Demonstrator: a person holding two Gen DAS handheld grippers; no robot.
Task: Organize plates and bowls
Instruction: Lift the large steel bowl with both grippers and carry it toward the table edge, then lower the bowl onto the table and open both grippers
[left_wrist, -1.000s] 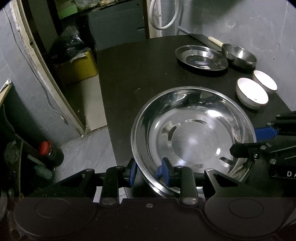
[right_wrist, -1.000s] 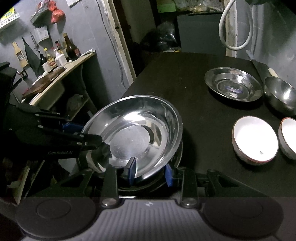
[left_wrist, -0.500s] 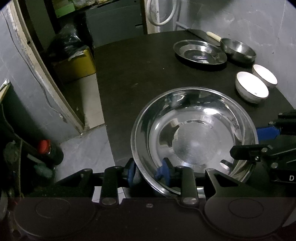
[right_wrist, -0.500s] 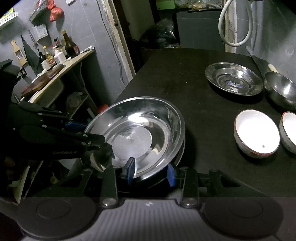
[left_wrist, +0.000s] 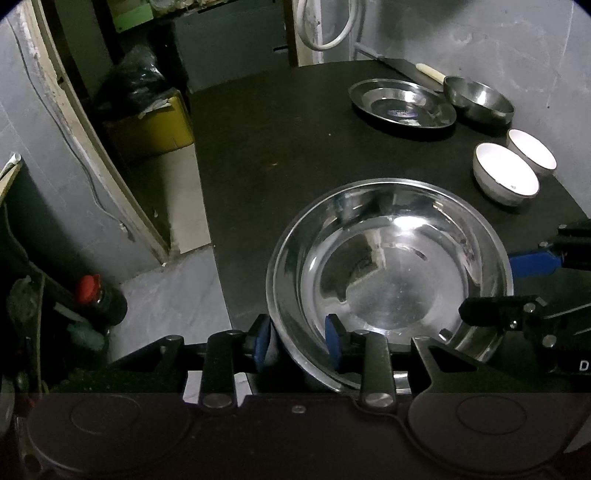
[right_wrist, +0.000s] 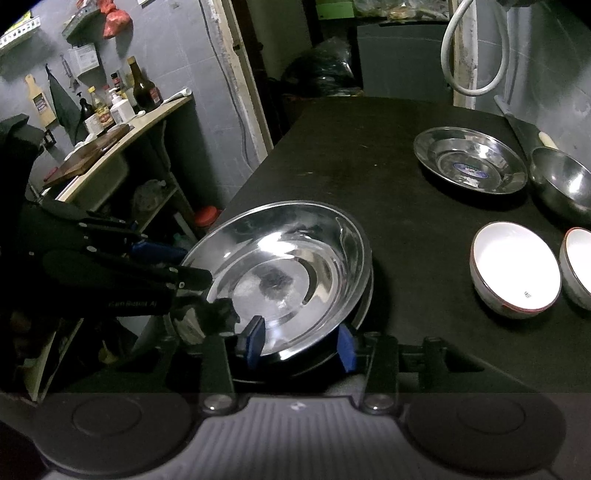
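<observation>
A large steel plate (left_wrist: 388, 273) sits at the near left edge of the black table (left_wrist: 280, 155); it also shows in the right wrist view (right_wrist: 288, 269). My left gripper (left_wrist: 297, 341) is shut on its near rim. My right gripper (right_wrist: 301, 341) is shut on its opposite rim, and appears at the right of the left wrist view (left_wrist: 517, 284). A smaller steel plate (left_wrist: 400, 103), a steel bowl (left_wrist: 478, 99) and two white bowls (left_wrist: 506, 173) (left_wrist: 532, 153) sit farther back on the right.
A knife with a pale handle (left_wrist: 428, 72) lies by the wall behind the steel bowl. A yellow bin (left_wrist: 155, 122) and a red-capped bottle (left_wrist: 96, 295) stand on the floor left of the table. A shelf with bottles (right_wrist: 110, 110) is at left.
Both grippers and the large plate have shifted slightly, and the plate tilts a little more toward the right gripper. The far dishes have not moved.
</observation>
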